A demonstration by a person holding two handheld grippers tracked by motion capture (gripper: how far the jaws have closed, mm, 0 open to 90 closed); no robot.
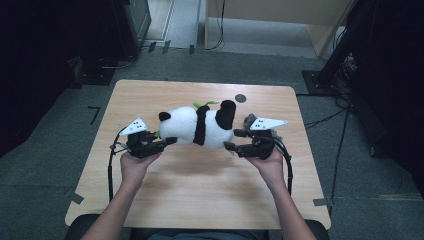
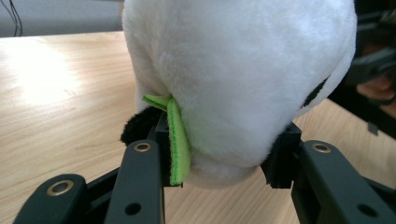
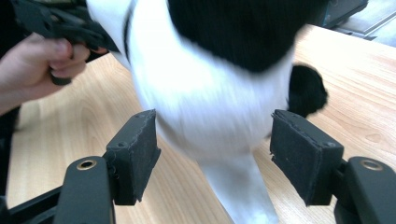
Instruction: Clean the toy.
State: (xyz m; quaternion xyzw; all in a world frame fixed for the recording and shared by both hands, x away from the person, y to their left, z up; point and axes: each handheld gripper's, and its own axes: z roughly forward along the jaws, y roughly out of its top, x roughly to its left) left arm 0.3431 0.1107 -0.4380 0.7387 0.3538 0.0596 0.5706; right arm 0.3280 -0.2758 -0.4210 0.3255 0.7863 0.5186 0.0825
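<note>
- Panda plush (image 1: 196, 126) held up over the table (image 1: 200, 185), between both grippers.
- Left gripper (image 2: 223, 161): jaws pressed into the white end, pinching a green felt leaf (image 2: 177, 140) too.
- Right gripper (image 3: 215, 156): jaws parted, pads just clear of the plush; released, by the look of it.
- Handover to left seemingly done; setting down left.
- No readable writing or labels.

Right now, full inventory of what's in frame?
plush panda: one, white with black limbs and ears, lying across the table's middle between the two grippers
green strip: one, bright green, on the panda by the left gripper's jaw
dark round mark: one, far side of table
table: one, light wood
left gripper: one, black, jaws pressed on the panda's white end
right gripper: one, black, jaws apart beside the panda
hands: two, holding the grippers
</note>
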